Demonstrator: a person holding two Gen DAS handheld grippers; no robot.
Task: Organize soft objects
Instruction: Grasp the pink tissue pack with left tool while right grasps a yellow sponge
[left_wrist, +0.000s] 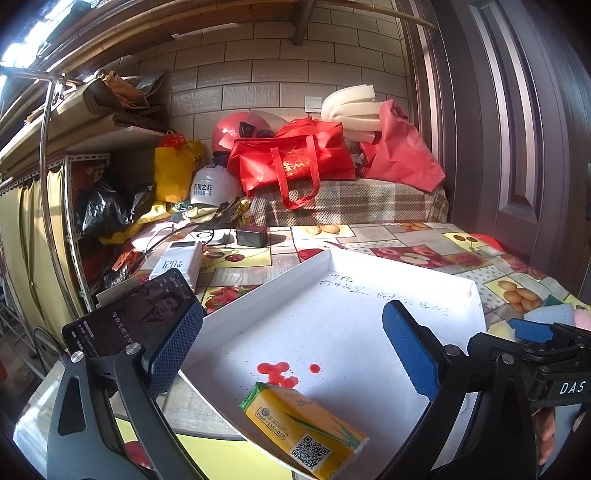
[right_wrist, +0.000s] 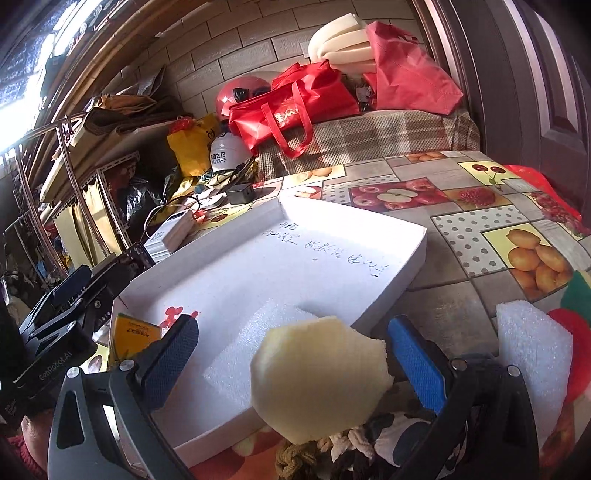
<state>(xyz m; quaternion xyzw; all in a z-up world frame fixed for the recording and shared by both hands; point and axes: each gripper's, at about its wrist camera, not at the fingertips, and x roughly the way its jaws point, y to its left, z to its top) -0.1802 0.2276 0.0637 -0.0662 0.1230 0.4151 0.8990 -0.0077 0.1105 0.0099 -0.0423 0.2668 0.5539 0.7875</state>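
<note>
One tray (left_wrist: 476, 295), one tissue pack (left_wrist: 303, 424)

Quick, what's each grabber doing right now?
Left gripper: open, empty, above the yellow tissue pack.
Right gripper: open; pale yellow foam piece between its fingers, unpinched.

White tray (left_wrist: 332, 325) floor mostly free; tissue pack (left_wrist: 303, 424) blocks near edge

Yellow tissue pack (left_wrist: 303, 428) lies flat at lower centre, inside the white tray (left_wrist: 332, 317). Pale yellow foam piece (right_wrist: 317, 376) stands at lower centre, over the tray's near edge. White foam block (right_wrist: 532, 354) sits lower right.
</note>
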